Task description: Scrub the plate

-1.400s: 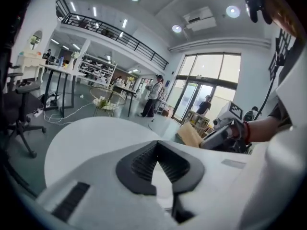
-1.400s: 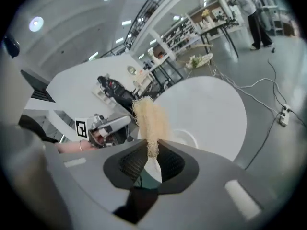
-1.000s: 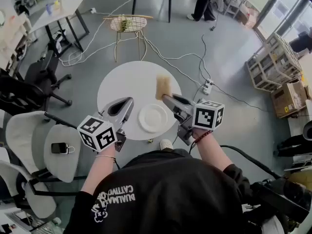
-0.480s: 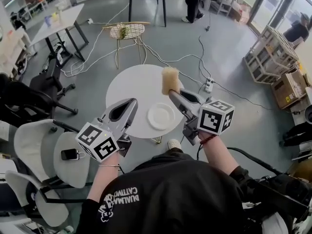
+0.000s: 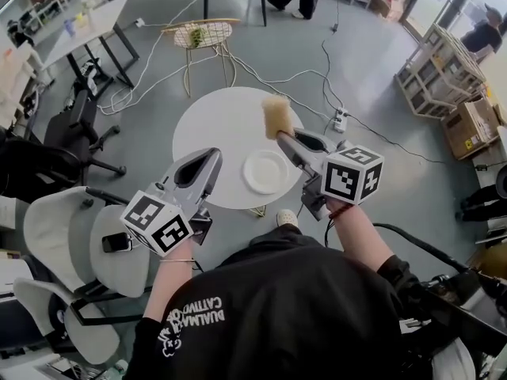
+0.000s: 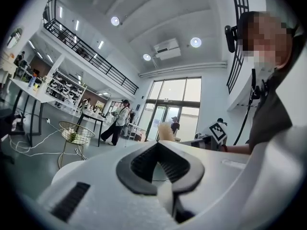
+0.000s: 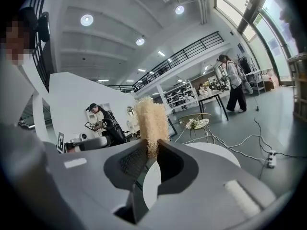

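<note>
Plate lies on the round white table, near its close edge, between the two grippers. The right gripper is clamped on a tan loofah scrubber, held up clear of the plate. The left gripper has its jaws pressed together on nothing, beside the table's left edge. A wire chair stands beyond.

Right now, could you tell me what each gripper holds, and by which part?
The right gripper grips a tan fibrous scrubber by one end; the rest sticks out past the jaw tips. The left gripper is shut on nothing.
</note>
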### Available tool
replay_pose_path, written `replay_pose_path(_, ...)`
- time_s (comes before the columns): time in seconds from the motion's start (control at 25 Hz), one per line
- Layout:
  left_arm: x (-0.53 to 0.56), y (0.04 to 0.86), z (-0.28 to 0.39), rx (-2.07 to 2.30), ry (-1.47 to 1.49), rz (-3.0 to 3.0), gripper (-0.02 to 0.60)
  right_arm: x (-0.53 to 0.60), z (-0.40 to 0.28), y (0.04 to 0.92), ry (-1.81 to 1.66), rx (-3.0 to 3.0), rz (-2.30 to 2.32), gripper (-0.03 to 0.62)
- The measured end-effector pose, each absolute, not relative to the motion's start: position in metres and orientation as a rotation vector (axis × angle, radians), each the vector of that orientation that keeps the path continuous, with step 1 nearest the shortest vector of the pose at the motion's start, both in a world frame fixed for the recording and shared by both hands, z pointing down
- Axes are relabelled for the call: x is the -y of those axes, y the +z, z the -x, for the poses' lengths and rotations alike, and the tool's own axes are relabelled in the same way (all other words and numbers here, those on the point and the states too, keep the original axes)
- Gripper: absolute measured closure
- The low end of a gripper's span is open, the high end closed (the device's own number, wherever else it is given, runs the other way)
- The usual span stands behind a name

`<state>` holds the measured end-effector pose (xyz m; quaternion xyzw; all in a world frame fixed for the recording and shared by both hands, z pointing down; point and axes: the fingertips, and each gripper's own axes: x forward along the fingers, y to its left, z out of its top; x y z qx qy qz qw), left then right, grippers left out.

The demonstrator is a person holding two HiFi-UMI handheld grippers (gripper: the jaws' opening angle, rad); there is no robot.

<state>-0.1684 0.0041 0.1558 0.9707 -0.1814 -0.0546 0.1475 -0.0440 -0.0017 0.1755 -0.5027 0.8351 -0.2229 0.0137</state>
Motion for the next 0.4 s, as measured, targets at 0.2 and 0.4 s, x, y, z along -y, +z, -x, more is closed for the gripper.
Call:
replay_pose_path(0.2, -0.0014, 0.1565, 0.1675, 0.518, -0.160, -2.782, 0.584, 0.0002, 0.0430, 0.1784, -0.698, -2.610, 1.585, 0.537)
replay_pose_path(0.4, -0.0040, 0.1581, 0.1674, 0.503, -0.157, -2.787, 0.583, -0.0019, 0.0455, 0.1822, -0.672, -2.619, 1.611, 0.537)
